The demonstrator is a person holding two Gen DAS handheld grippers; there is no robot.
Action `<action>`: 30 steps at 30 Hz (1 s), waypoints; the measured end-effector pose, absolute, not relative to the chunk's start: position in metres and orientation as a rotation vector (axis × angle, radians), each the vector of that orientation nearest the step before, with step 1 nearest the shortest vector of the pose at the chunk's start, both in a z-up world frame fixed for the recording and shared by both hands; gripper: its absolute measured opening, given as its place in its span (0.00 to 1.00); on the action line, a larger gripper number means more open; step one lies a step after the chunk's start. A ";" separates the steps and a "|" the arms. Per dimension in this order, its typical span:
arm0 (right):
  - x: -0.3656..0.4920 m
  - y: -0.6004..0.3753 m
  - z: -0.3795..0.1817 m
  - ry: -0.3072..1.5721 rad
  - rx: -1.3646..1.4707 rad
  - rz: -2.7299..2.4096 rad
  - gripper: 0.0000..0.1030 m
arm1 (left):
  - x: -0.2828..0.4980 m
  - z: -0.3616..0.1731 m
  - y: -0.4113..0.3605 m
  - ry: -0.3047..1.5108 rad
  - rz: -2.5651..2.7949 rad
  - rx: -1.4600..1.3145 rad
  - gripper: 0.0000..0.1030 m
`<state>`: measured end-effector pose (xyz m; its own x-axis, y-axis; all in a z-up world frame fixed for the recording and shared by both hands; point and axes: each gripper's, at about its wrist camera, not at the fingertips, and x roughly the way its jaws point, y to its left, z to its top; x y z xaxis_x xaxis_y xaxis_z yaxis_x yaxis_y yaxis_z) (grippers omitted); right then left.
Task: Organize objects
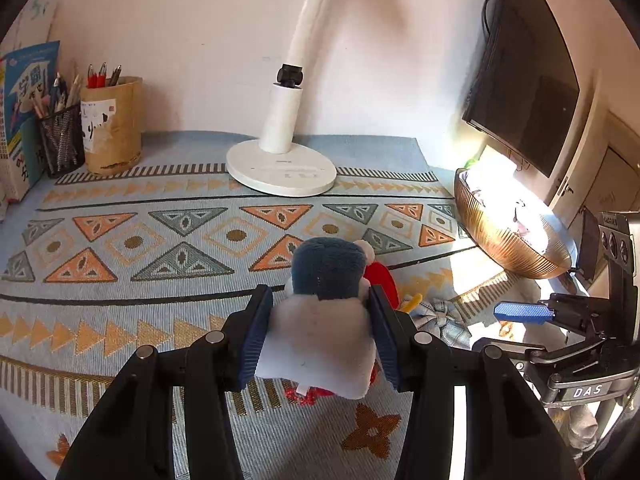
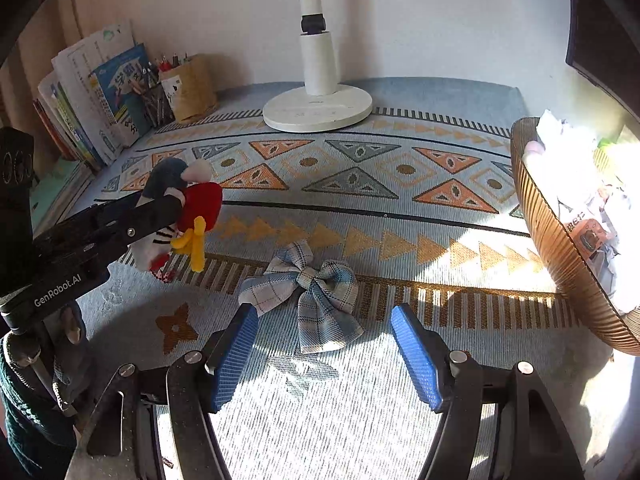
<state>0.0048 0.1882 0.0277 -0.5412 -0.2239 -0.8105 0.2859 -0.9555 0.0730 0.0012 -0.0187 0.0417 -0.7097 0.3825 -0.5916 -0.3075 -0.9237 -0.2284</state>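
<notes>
White lamp base, pen cups, books, wall monitor

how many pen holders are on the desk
2. A black mesh pen cup stands at the back left beside the books; a tan paper-wrapped holder stands right next to it. Others may be hidden.

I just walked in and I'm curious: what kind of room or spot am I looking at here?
Probably a study desk at home, pushed against a wall. A white desk lamp stands at the back, pen holders and leaning books fill the corner, and a patterned cloth covers the top.
</notes>
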 end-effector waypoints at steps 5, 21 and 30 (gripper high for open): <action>-0.019 0.175 0.009 0.153 1.350 -2.429 0.66 | 0.002 0.042 -0.017 -0.147 2.605 -0.935 0.45; 0.003 0.178 0.021 0.068 1.109 -2.591 0.28 | 0.001 0.039 -0.018 -0.166 2.595 -0.944 0.45; 0.039 0.276 0.074 -0.389 1.008 -2.680 0.28 | 0.008 0.060 -0.001 -0.195 2.534 -0.892 0.45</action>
<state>0.0385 0.2762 0.0736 -0.7288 -0.3235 -0.6035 0.1385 -0.9328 0.3328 0.0078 -0.0006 0.0602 -0.6930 0.4528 -0.5610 -0.3618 -0.8915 -0.2727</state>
